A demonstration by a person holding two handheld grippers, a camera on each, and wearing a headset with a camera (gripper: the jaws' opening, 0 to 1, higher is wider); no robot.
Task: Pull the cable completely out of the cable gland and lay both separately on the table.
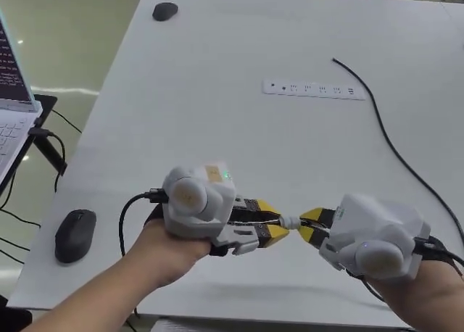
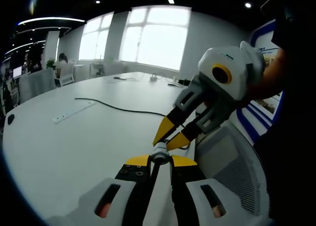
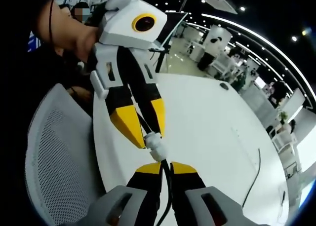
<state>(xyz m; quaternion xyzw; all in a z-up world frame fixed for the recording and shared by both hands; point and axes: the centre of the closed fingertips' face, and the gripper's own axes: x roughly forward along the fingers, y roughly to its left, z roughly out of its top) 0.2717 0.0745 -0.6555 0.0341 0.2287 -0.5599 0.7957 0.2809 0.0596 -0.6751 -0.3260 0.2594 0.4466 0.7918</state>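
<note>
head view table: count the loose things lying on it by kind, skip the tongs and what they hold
computer mice: 2
power strip: 1
black cable: 1
total: 4

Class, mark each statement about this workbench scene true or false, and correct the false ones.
1. The cable gland sits between the fingertips of the left gripper and the right gripper. True.
2. The power strip is black. False: it is white.
3. A mouse lies near the left edge of the table. True.
4. The cable gland lies flat beside the power strip. False: it is held between the two grippers, near the table's front edge.
</note>
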